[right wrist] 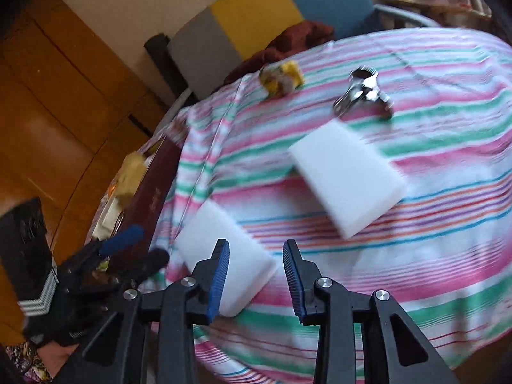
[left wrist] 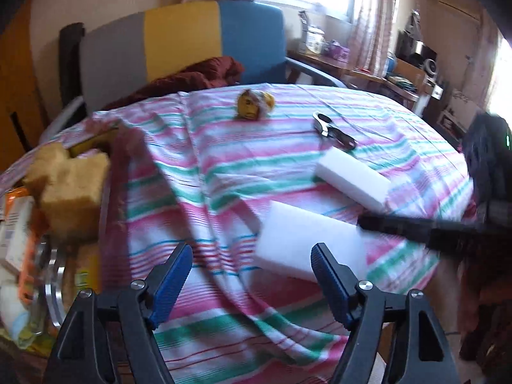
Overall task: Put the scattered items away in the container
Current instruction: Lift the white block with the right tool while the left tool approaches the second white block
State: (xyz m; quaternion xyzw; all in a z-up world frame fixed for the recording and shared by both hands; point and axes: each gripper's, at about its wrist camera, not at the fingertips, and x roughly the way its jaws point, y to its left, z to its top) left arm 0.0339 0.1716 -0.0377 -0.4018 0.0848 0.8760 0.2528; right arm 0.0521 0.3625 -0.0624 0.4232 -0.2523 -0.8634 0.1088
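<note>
Both tongs stood open and empty: left tongs and right tongs beside the nearer white sponge block on the striped tabletop.

Nothing here reads clearly. The dark red box at the table's left edge carries pale gold characters on its side, too blurred to make out. An orange and white packet inside it shows printed lines, equally unreadable. The crumpled yellow wrapper farther back has a printed pattern, no legible words.
</note>
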